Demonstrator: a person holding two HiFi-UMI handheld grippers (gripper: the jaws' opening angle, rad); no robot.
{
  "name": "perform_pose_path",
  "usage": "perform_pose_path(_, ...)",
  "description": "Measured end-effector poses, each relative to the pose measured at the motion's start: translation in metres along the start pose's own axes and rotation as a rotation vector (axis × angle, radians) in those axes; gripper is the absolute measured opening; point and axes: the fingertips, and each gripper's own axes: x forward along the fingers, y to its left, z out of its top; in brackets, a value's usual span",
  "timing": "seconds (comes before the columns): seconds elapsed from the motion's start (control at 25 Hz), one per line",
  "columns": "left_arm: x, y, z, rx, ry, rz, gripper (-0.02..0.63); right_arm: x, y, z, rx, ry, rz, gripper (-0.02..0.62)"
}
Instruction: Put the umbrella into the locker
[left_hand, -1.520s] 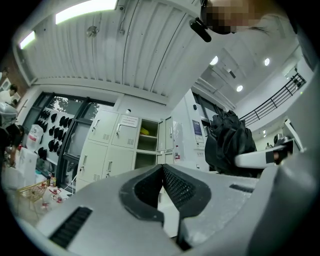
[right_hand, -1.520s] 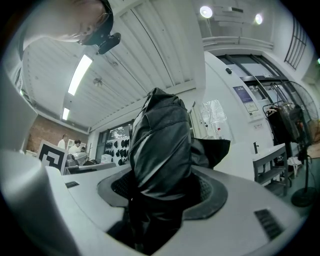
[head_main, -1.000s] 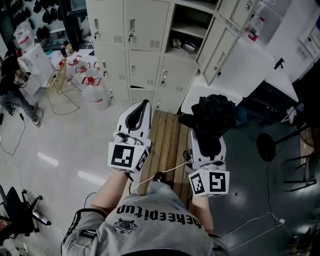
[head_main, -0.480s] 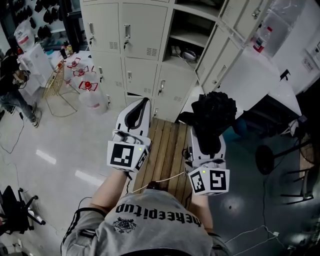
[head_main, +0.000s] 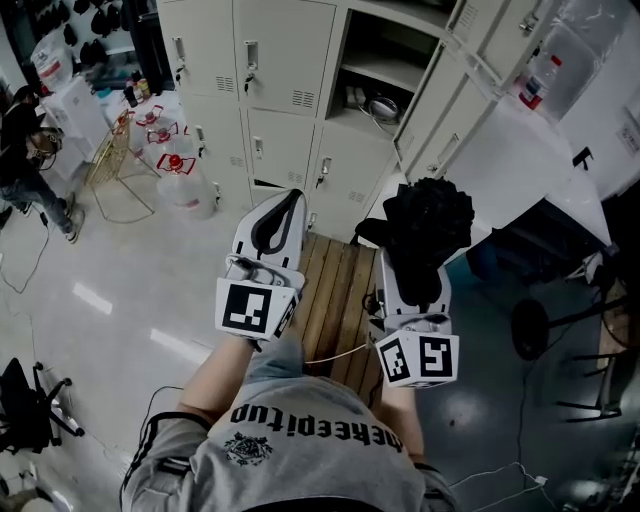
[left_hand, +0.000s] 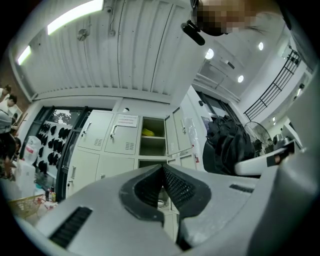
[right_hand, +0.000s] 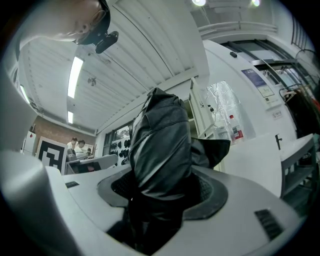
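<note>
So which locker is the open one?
Find the wall of pale lockers across the head view's top. Right of the two shut upper doors is the open locker. It shows a dark inside with a shelf, while the doors left of it and below are shut.

— Anything legible here?
— One line of print runs across the shirt (head_main: 300, 440). It ends in "pitup". The letters before that look like "kee", but I can't be sure of them. A small emblem (head_main: 250, 450) sits under the line, too fine to read.
— And the cubes?
— The left cube (head_main: 258, 310) and the right cube (head_main: 418, 360) carry black-and-white square patterns, not letters.
— The lockers?
— A white sheet (left_hand: 129, 119) is stuck at the top of one locker (left_hand: 125, 145) door, but its print is too small to read.
— Anything else?
— A bottle (head_main: 533, 88) has a red label, unreadable. Two notices (right_hand: 260, 82) on the white wall are blurred.
</note>
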Motion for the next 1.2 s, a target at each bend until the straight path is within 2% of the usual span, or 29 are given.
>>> perform_pose_path(0.44,0.043,0.004,-0.015,0.004,-0.003,-0.012,0.005,0.037,-0.024,-0.010,0.008,0.012,0.013,0.267)
perform_pose_path(0.84,0.101,0.048,-0.030,-0.023,-0.007,0.014,0.005,0.107,-0.041,-0.019,-0.001,0.019,0.011,0.268)
perform_pose_path(1.2,0.162,0.085,-0.047,-0.037,-0.033,-0.032,0.005,0.175,-0.056,-0.027,-0.003,0.025,-0.022,0.268)
